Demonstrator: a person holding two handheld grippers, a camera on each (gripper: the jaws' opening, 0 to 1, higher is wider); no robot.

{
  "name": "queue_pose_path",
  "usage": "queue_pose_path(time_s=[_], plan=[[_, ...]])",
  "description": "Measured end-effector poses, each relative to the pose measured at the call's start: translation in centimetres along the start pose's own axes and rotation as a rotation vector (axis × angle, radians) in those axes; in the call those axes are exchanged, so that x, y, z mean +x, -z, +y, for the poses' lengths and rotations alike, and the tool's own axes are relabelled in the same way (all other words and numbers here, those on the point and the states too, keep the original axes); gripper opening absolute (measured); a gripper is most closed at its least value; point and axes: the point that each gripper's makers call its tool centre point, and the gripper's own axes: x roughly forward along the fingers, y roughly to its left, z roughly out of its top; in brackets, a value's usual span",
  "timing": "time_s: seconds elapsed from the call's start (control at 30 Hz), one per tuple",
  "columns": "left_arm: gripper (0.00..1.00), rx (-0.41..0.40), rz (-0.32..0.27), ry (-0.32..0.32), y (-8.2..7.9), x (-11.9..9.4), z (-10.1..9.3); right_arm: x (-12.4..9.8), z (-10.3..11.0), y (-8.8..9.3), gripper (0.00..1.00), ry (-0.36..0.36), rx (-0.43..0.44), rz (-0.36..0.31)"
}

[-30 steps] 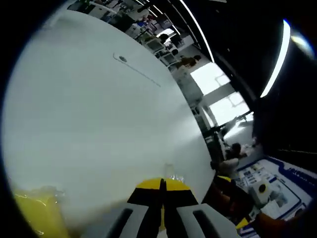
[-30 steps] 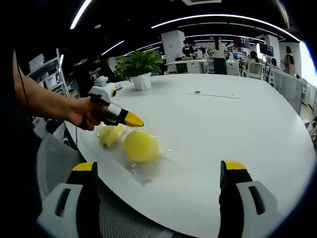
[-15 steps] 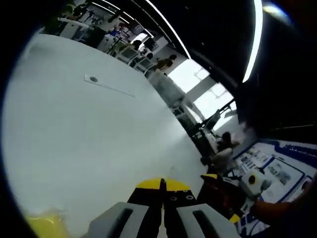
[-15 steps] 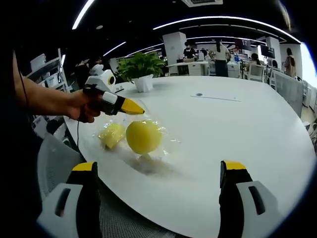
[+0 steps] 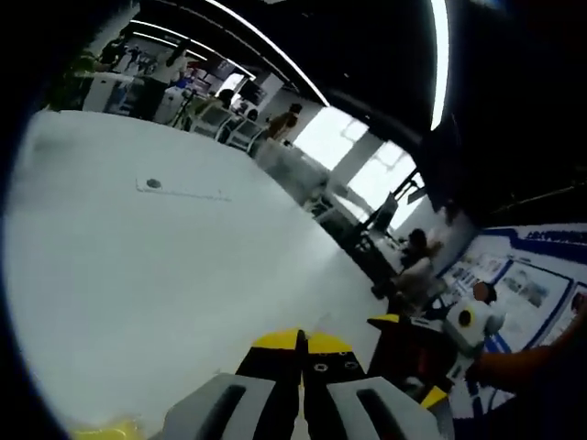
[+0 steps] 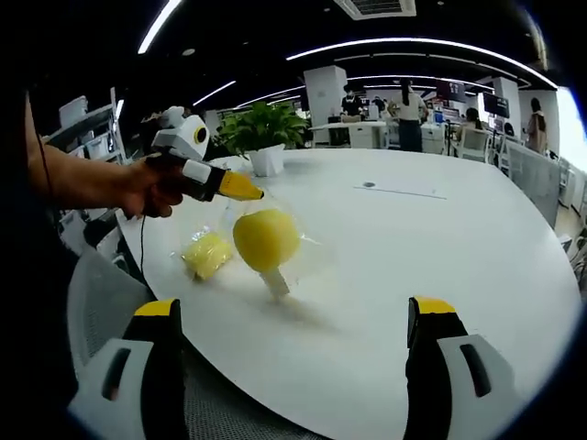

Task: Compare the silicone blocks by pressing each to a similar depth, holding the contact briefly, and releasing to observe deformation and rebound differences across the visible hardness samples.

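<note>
The yellow ball (image 6: pixel 266 238) in its clear bag (image 6: pixel 275 275) has been lifted off the white table (image 6: pixel 440 247) since a second ago, carried by the left gripper (image 6: pixel 240 188), whose jaws are pressed shut on the bag's top. A smaller yellow block (image 6: pixel 207 254) is left lying on the table beside it. The right gripper (image 6: pixel 292 316) is held wide open, near the table edge.

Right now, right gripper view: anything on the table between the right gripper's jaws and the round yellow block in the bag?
Nothing: in the right gripper view, bare white table lies between the right gripper and the round yellow block.
</note>
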Motion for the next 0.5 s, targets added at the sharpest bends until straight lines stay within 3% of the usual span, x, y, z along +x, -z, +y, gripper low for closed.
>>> queue_pose_path(time_s=[0.33,0.5], plan=[[0.0,0.05,-0.072,0.037,-3.7,-2.1,-2.6,0.3,-0.6,-2.4,0.96,0.007,-0.005,-0.072],[0.0,0.077,-0.108,0.058,-6.1,-3.5,-4.3,0.5,-0.7,-4.5,0.96,-0.004,-0.017,-0.129]])
